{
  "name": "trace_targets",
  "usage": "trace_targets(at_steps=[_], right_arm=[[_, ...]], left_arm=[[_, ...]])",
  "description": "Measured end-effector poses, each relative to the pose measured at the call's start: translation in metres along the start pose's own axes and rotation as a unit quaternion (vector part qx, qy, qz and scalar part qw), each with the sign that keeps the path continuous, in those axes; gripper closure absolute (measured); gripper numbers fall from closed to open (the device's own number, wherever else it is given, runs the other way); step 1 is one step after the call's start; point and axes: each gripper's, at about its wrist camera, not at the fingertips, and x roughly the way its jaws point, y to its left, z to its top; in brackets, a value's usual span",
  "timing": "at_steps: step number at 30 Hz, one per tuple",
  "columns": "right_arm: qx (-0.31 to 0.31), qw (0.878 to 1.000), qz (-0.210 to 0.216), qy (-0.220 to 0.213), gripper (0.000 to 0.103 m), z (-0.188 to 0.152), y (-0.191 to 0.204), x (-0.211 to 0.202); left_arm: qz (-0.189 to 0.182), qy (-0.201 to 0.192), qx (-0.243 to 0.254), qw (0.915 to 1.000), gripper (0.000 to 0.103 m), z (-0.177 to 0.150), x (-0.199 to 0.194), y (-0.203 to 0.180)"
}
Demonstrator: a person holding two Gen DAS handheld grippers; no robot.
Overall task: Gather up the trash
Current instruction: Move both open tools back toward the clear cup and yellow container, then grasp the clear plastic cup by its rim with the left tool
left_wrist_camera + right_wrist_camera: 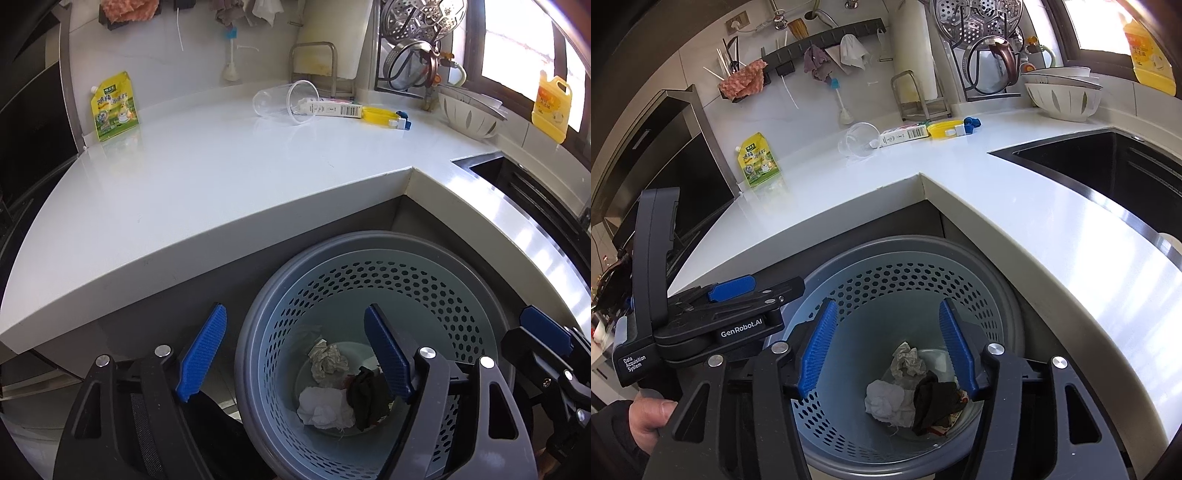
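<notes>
- pouch [115, 107] in yellow and green stands upright at the far left of the white counter [207, 177], against the wall.
- left gripper [295, 354] hangs over the near-left side of the bin, its blue pads spread wide with nothing between them.
- clear plastic cup [286, 101] lies on its side mid-counter, its mouth touching a white carton [332, 109] that also lies flat; a flat yellow item [377, 115] sits just beside the carton's right end.
- perforated grey-blue bin [923, 280] stands on the floor in the counter's inner corner; at its bottom are a crumpled grey paper [905, 360], a white tissue wad [886, 402] and a dark rag [936, 402], all touching.
- right gripper [886, 347] hovers directly above the bin's mouth, fingers well apart and empty.
- white colander bowl [469, 114] rests at the counter's right, near the dark sink [1108, 170]; a yellow detergent bottle [551, 107] stands on the sill beyond.
</notes>
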Motion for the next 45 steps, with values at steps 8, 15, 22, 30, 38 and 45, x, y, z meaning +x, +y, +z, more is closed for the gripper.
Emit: trace_targets(at_steps=[8, 15, 22, 30, 38, 45], right_arm=[[-0.023, 0.999, 0.001, -0.033, 0.042, 0.057, 0.006, -0.008], [-0.03, 0.998, -0.011, -0.046, 0.039, 0.125, -0.009, 0.004], [-0.02, 0.999, -0.041, -0.013, 0.039, 0.18, -0.043, 0.052], [0.001, 0.998, -0.061, 0.016, 0.039, 0.227, -0.076, 0.111], [0.032, 0.998, -0.03, 0.041, 0.039, 0.239, -0.098, 0.156], [0.043, 0.997, -0.023, 0.052, 0.039, 0.246, -0.11, 0.175]], left_arm=[[-0.019, -0.026, -0.015, 0.9994, 0.022, 0.045, -0.008, 0.013], [-0.013, -0.067, -0.017, 0.9975, 0.015, 0.111, -0.004, 0.025], [-0.014, -0.073, -0.043, 0.9963, 0.015, 0.167, 0.031, 0.034], [0.003, -0.038, -0.066, 0.9971, 0.015, 0.203, 0.091, 0.037], [0.037, -0.008, -0.051, 0.998, 0.015, 0.23, 0.143, 0.028], [0.053, -0.006, -0.051, 0.9973, 0.015, 0.244, 0.162, 0.027]])
